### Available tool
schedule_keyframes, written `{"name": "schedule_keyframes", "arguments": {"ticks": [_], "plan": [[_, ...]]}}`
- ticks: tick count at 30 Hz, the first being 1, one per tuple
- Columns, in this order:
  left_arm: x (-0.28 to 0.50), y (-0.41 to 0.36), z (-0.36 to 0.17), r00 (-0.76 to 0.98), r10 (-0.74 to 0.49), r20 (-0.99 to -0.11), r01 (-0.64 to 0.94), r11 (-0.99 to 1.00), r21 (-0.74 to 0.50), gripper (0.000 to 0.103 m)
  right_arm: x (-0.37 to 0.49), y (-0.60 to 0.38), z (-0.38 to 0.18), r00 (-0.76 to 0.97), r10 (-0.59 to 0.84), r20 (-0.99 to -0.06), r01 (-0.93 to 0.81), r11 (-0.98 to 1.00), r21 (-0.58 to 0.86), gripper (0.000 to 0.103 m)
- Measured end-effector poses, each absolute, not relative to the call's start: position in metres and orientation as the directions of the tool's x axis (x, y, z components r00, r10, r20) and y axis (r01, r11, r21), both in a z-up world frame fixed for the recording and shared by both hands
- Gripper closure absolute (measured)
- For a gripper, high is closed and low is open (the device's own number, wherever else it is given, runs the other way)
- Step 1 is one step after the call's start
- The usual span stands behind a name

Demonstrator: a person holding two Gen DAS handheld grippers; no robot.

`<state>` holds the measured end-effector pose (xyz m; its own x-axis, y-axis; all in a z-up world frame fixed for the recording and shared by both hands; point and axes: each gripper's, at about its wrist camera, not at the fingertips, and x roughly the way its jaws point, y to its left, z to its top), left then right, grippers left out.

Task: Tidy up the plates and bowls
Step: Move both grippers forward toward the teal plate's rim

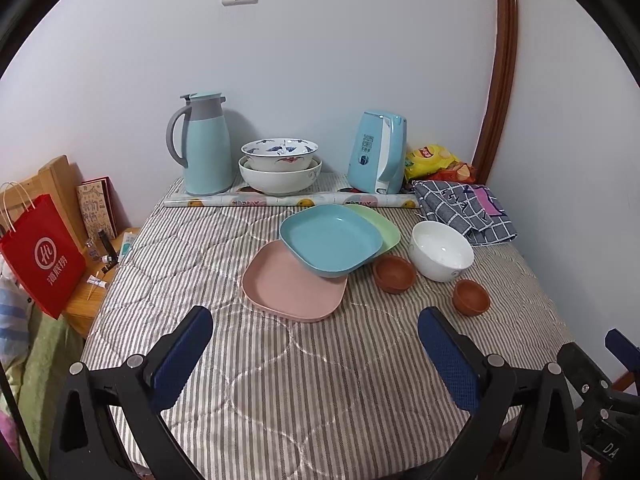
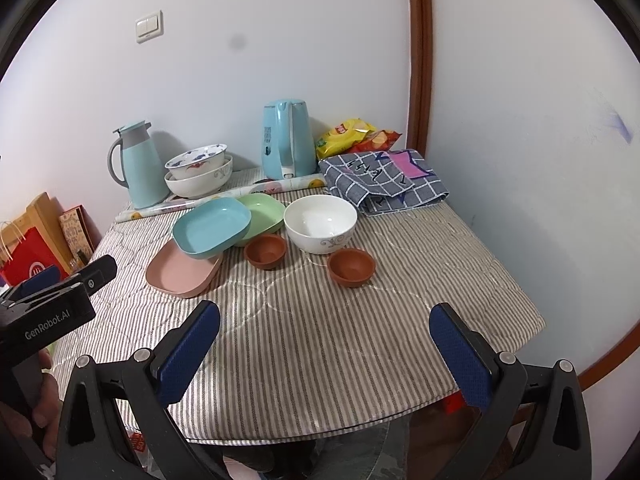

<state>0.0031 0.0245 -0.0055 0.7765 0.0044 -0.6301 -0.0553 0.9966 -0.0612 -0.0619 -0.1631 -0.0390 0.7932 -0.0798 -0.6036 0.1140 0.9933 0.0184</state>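
Left gripper (image 1: 316, 344): fingers spread wide, nothing between them, hovering over the near part of the striped table cover (image 1: 304, 392).
Right gripper (image 2: 324, 340): fingers likewise spread wide and empty, above the near edge of the cover.
Pink plate (image 1: 292, 284): just ahead of the left fingertips, flat on the cover.
Blue plate (image 1: 330, 242): beyond the pink plate, tilted, one edge resting on it and overlapping the green plate (image 1: 384, 226) behind.
Brown bowls: one (image 2: 351, 266) ahead of the right fingers, another (image 2: 265, 251) further left, beside the blue plate; well apart from each other.
White bowl (image 2: 320, 224): upright, behind and between the two brown bowls.
Checked cloth (image 2: 384, 180): folded, beyond the right finger.
Stacked bowls (image 1: 280, 168): far, patterned one nested in a larger white one, between the thermos jug (image 1: 204, 144) and the kettle (image 1: 378, 152).
Snack bags (image 2: 356, 136): farthest, by the wall.
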Motion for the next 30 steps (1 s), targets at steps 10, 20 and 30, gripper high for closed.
{"name": "schedule_keyframes", "arguments": {"ticks": [10,20,30], "plan": [[0.042,0.04,-0.009,0.751,0.016,-0.66,-0.072,0.996,-0.057,0.0,-0.022,-0.153,-0.04,0.775,-0.039,-0.631,0.076,0.997,0.033,0.0],[0.088,0.057,-0.019,0.715,0.03,-0.698,-0.094,0.994,-0.054,0.0,0.032,-0.141,-0.032,0.774,0.006,-0.634,0.043,0.997,0.062,0.0],[0.14,0.076,-0.026,0.69,0.056,-0.721,-0.134,0.99,-0.051,0.0,0.1,-0.121,-0.042,0.743,0.086,-0.664,-0.051,0.996,0.072,0.001]]}}
